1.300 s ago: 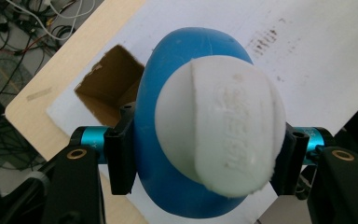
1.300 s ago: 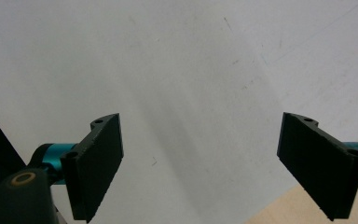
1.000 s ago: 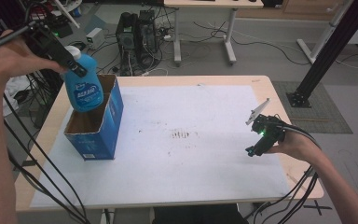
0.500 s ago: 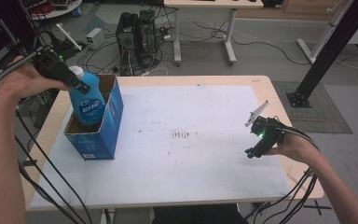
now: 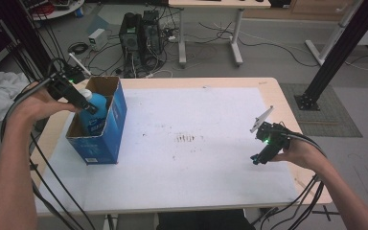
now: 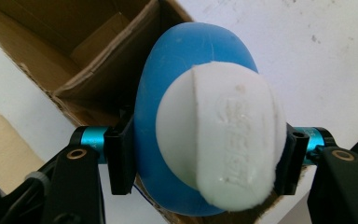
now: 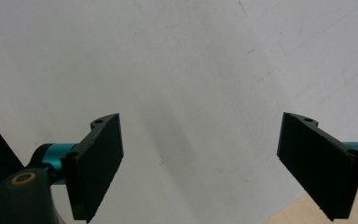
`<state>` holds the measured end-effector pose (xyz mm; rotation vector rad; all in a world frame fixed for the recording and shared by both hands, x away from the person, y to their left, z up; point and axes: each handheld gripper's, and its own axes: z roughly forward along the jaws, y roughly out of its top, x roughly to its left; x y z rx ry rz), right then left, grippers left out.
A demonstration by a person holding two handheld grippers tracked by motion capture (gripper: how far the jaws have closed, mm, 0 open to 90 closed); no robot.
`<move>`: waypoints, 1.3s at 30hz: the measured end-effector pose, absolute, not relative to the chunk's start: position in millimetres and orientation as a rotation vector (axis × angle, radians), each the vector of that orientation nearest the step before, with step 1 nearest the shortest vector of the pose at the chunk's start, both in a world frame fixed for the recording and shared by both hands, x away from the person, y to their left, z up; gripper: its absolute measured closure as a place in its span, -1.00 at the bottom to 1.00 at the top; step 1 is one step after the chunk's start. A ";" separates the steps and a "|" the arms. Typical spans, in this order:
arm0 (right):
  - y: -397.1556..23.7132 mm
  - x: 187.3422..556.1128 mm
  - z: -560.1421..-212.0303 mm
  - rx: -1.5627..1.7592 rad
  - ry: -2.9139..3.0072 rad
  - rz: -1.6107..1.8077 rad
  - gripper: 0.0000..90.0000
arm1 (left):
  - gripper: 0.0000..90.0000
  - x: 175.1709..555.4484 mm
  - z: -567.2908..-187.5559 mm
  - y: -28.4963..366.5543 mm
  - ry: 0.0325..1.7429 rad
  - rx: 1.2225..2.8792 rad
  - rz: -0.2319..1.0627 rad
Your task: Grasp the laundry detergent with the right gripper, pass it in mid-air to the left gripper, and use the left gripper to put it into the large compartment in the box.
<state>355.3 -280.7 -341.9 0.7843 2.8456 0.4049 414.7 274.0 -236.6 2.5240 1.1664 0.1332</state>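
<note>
Left tongs (image 5: pixel 84 103) grip the blue bottle (image 5: pixel 97 108), partly inside the box (image 5: pixel 106 129). Next: seat it, then release. Right tongs (image 7: pixel 200 165) stand open, empty.

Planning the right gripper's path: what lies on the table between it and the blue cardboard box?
In the high view, only bare white table with a small patch of dark marks lies between the right gripper and the blue cardboard box.
</note>
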 end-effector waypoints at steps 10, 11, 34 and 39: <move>-276.9 355.7 -344.3 0.739 2.851 0.400 -0.70 | -0.15 412.5 -261.7 274.6 1.148 2.558 0.132; -276.6 355.6 -344.5 0.738 2.852 0.395 -0.70 | -0.15 412.5 -263.4 274.6 1.147 2.563 0.136; -275.3 353.6 -347.7 0.735 2.860 0.385 -0.70 | -0.15 404.4 -276.5 270.1 1.106 2.661 0.137; -274.0 351.8 -348.0 0.768 2.860 0.378 -0.70 | -0.15 405.5 -277.5 266.3 1.123 2.653 0.143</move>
